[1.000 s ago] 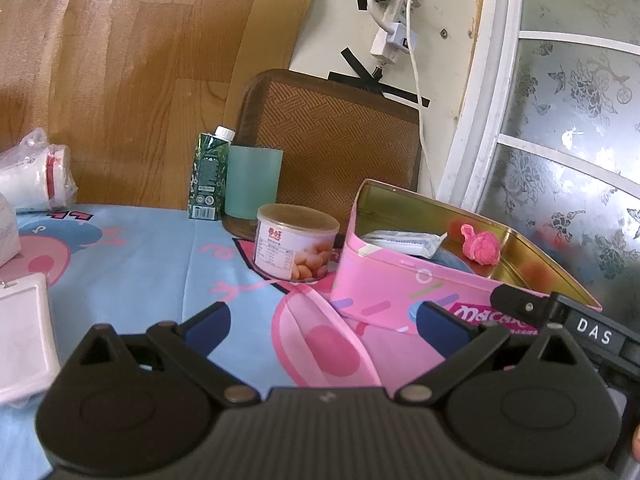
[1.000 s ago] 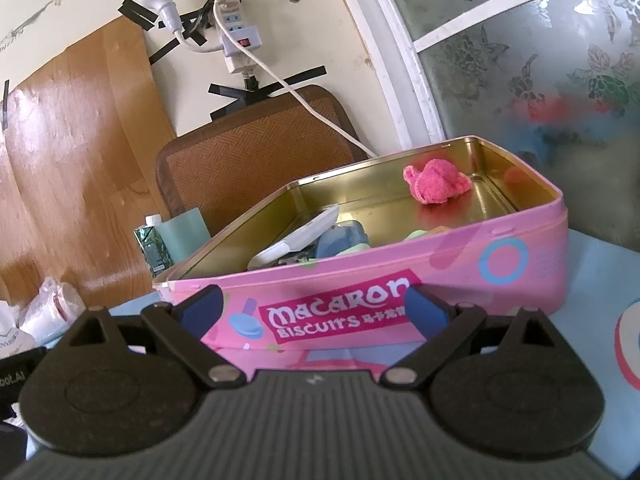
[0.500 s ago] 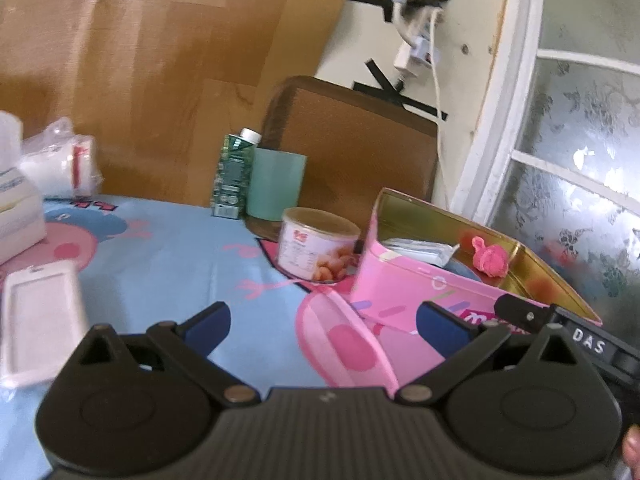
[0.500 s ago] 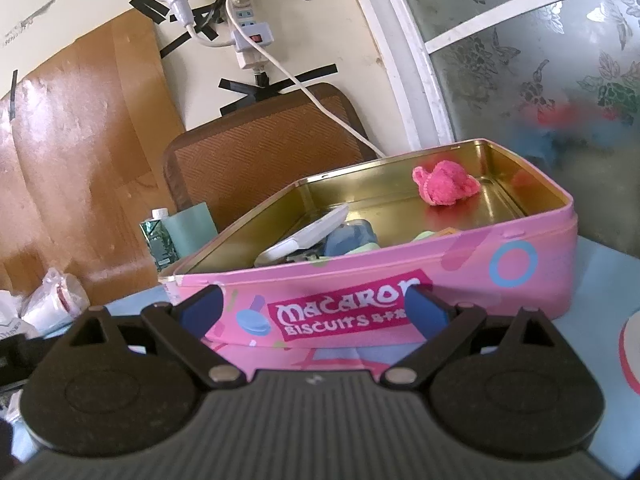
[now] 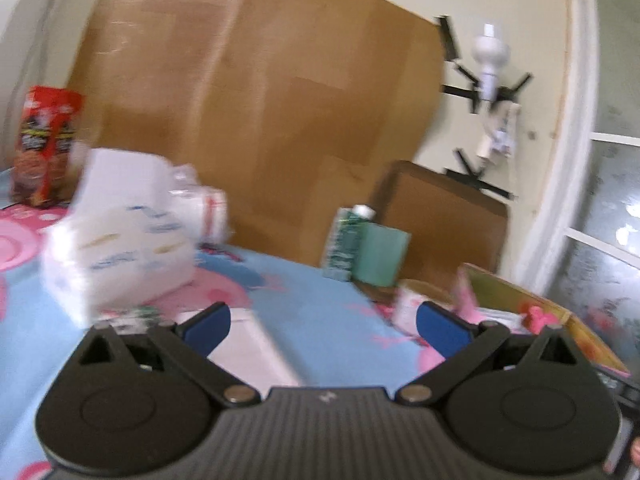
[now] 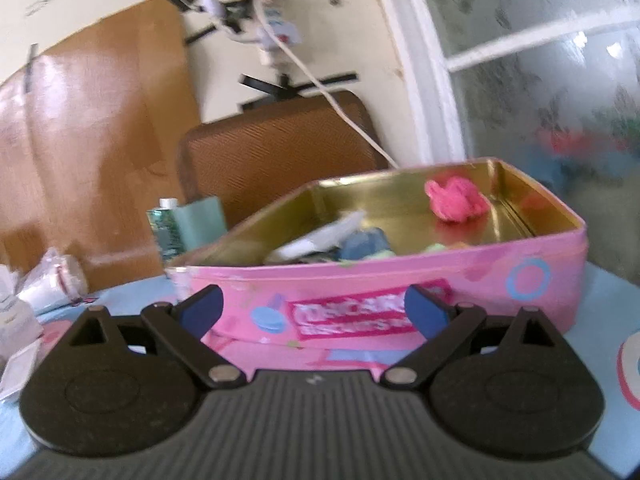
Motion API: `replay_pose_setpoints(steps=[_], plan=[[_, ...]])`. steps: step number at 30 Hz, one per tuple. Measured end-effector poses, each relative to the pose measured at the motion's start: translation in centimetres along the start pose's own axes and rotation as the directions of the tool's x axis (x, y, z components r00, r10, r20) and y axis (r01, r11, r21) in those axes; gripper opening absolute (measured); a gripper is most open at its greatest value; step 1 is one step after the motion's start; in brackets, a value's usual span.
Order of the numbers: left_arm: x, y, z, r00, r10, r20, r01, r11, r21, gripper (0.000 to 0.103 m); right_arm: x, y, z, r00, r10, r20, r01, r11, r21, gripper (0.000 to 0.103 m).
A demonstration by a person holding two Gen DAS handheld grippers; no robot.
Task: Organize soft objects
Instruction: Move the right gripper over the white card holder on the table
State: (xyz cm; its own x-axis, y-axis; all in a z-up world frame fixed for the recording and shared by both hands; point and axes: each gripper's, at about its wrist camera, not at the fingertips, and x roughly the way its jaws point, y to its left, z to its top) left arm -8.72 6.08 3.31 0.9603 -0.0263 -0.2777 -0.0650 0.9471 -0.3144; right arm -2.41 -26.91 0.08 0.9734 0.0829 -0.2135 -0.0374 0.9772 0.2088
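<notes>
The left gripper (image 5: 323,326), open and empty, has swung left from the pink tin (image 6: 440,280) toward the white soft pack (image 5: 120,240); probably its next pick.

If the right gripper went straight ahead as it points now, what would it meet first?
Most likely the front wall of the pink tin, which fills the space ahead of the open right gripper. Depth is hard to judge.

Daylit, motion-blurred fisheye views, corners dark.
</notes>
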Motion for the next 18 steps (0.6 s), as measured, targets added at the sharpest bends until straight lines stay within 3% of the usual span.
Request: replay_pose_setpoints(steps=[4, 8, 13, 18], plan=[[-0.6, 2.9, -0.3, 0.997, 0.07, -0.008, -0.071, 0.996, -0.052, 0.103, -0.5, 4.3, -0.9, 0.992, 0.124, -0.02, -0.126, 0.983, -0.133, 0.099], [-1.1, 5.0, -0.3, 0.997, 0.071, 0.011, -0.069, 0.988, -0.136, 0.103, -0.1, 9.1, -1.8, 0.961, 0.266, -0.068, -0.275, 0.931, -0.239, 0.099], [-1.8, 5.6, -0.6, 0.994, 0.083, 0.067, -0.071, 0.985, -0.159, 0.103, 1.5, 13.5, -2.7, 0.924, 0.335, -0.186, -0.379, 0.87, -0.316, 0.099], [-1.3, 5.9, -0.4, 0.986, 0.154, 0.062, -0.141, 0.974, -0.179, 0.103, 3.0, 16.1, -3.0, 0.885, 0.38, -0.269, -0.455, 0.829, -0.325, 0.099]])
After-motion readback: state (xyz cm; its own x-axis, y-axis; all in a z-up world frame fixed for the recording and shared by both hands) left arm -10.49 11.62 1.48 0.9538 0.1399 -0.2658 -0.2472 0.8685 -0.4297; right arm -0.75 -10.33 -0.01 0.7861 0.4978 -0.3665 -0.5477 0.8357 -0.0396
